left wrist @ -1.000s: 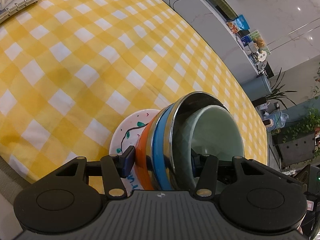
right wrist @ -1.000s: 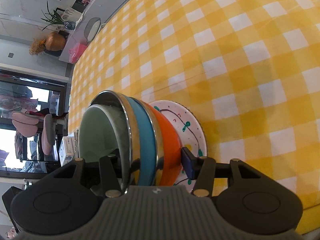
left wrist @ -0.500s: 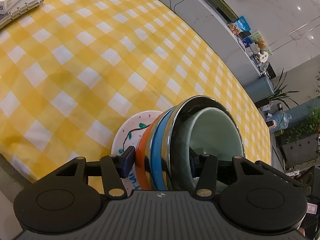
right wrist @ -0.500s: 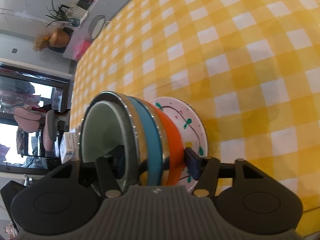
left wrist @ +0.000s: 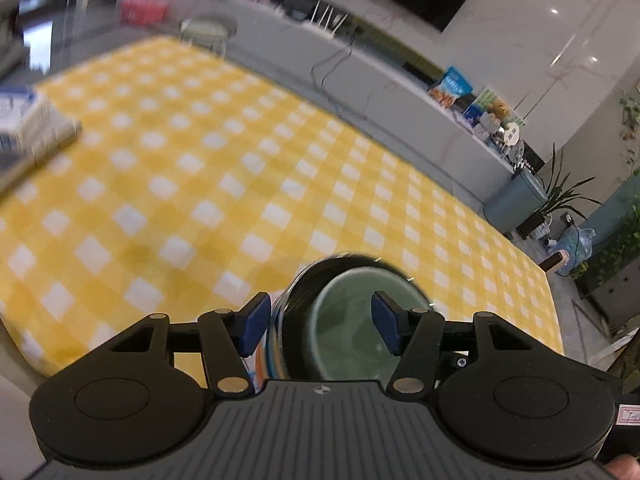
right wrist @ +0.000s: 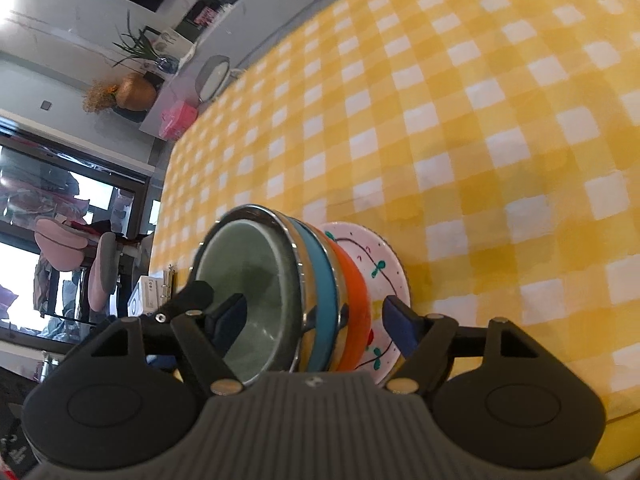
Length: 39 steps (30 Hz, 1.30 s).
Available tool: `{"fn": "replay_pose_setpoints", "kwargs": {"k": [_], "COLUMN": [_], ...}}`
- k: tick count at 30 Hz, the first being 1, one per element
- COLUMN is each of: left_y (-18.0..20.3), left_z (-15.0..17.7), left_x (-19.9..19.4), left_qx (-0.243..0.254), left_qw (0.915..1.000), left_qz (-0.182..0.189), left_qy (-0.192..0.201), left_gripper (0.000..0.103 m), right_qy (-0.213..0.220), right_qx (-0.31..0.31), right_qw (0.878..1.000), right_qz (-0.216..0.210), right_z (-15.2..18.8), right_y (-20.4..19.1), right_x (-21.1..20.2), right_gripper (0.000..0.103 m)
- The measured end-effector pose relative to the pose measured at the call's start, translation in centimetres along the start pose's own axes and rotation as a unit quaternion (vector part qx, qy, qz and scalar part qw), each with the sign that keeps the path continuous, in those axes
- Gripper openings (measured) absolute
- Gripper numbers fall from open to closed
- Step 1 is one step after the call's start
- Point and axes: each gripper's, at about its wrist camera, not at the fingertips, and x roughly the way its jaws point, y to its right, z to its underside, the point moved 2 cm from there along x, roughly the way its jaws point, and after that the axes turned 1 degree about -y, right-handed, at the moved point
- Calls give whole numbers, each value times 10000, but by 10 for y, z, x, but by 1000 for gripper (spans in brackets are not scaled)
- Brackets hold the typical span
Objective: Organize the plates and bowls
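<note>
Bowls (right wrist: pixel 280 292) sat nested in one stack on a painted plate (right wrist: pixel 376 276) near the table's (right wrist: pixel 480 120) front edge: a green one innermost, then steel, blue and orange. Both grippers stood spread around that stack with daylight showing at their pads, gripping nothing. The right gripper (right wrist: pixel 316 320) had one finger inside the green bowl and the other beside the plate's rim. The left gripper (left wrist: pixel 316 328) straddled the stack from the opposite side, its view blurred. The risk, as I judged it, lay in pulling away: a finger inside the bowl could catch the rim and drag or tip the stack toward the table edge, and the steel bowl would slide easily.
</note>
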Motion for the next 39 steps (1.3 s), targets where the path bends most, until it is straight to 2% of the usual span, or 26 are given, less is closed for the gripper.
{"fn": "replay_pose_setpoints", "kwargs": {"k": [6, 10, 15, 17, 20, 24, 28, 30, 34, 39], "left_y": [35, 57, 76, 84, 96, 108, 113, 112, 100, 95], "left_z": [6, 20, 40, 50, 68, 92, 113, 120, 127, 129], "left_x": [-36, -60, -85, -94, -105, -113, -112, -109, -94, -74], "left_qx": [848, 1391, 1941, 2147, 2552, 2911, 3150, 3123, 2902, 2811], "left_qw": [9941, 9843, 9707, 9641, 9478, 9351, 9240, 9280, 9460, 9546], "left_qz": [25, 145, 195, -5, -318, -417, -685, -637, -367, -379], "left_qy": [677, 1078, 1404, 1565, 1884, 1981, 2058, 1931, 1397, 908], "left_gripper": [67, 67, 67, 67, 67, 71, 75, 76, 79, 78], "right_qy": [502, 950, 1581, 1806, 2123, 2517, 2702, 2705, 2739, 2580], "right_qx": [-607, -1149, -1879, -2117, -2418, -2749, -2786, -2729, -2547, -2546], "right_qw": [9968, 9883, 9675, 9574, 9419, 9207, 9141, 9152, 9174, 9192], "right_qz": [164, 316, 608, 765, 961, 1153, 1173, 1212, 1363, 1541], "right_z": [10, 24, 52, 65, 85, 111, 135, 142, 150, 152], "right_y": [-14, -23, -27, -27, -26, -21, -10, -5, 2, 8], "right_x": [-37, -68, -107, -119, -137, -156, -165, -164, -161, -147], "right_gripper": [76, 77, 80, 80, 81, 82, 84, 86, 88, 90]}}
